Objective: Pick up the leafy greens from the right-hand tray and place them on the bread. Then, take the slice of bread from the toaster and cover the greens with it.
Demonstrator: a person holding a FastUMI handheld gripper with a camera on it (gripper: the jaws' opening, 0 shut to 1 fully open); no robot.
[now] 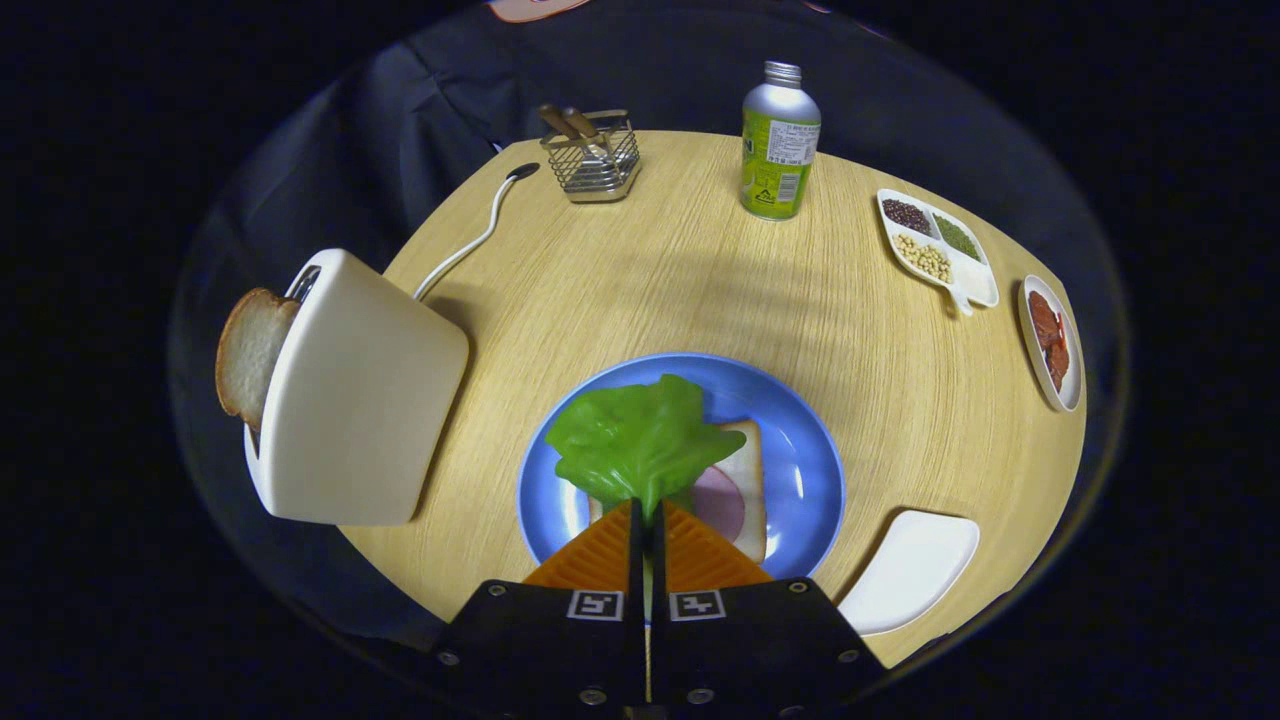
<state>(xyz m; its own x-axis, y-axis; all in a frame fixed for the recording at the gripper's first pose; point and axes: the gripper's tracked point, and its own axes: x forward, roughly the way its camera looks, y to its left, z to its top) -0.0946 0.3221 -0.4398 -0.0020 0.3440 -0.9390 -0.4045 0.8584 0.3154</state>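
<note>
My gripper (646, 512) is shut on the stem end of the leafy greens (635, 438), a glossy bright green leaf that spreads out just ahead of the fingertips. The leaf hangs over a blue plate (800, 450). On the plate lies a slice of bread (747, 478) with a round pink slice of ham (718, 502) on it, partly hidden by the leaf and my fingers. To the left stands a white toaster (350, 400) with a slice of toasted bread (250, 350) sticking out of its slot.
An empty white tray (912, 570) lies right of the plate. Farther right sit a small dish with red slices (1050, 345) and a divided dish of beans (935, 245). At the back stand a green bottle (780, 145) and a wire basket (592, 155). The toaster's white cord (470, 245) runs back.
</note>
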